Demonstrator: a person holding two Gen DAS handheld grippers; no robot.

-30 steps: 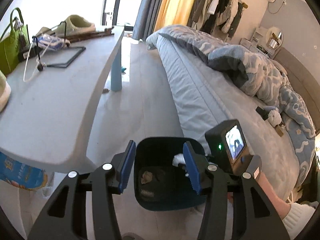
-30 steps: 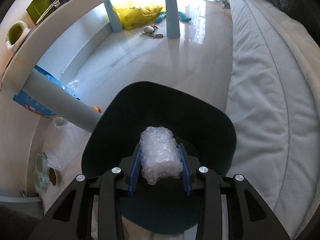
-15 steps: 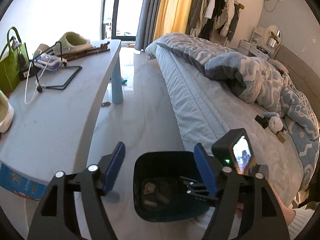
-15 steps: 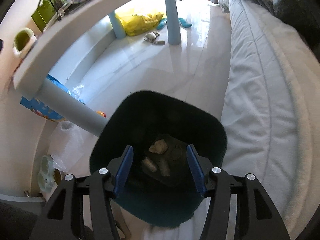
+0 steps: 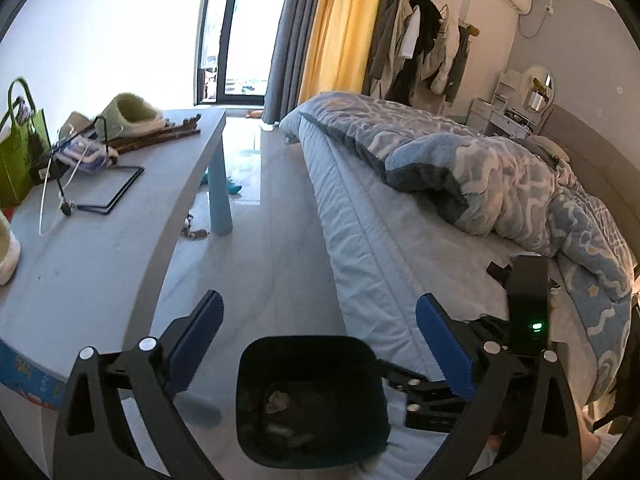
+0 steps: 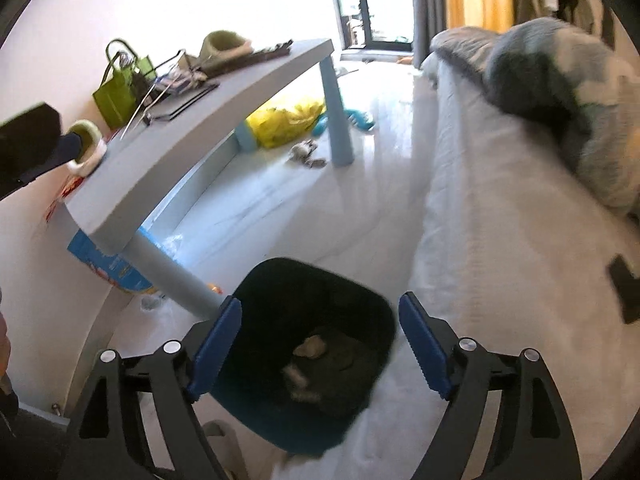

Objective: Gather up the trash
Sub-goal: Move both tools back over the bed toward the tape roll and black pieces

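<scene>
— So where was the trash?

— Down in the dark bin [image 6: 312,344], which sat on the floor between the bed [image 5: 384,248] and the worktop [image 5: 88,248], maybe so both were easy to reach. I could see about three scraps [image 6: 310,347] inside.

— And the two claws?

— Both hung over the bin. The left claw [image 5: 320,344] and the right claw [image 6: 320,344] were opening wide, with nothing between them.
</scene>
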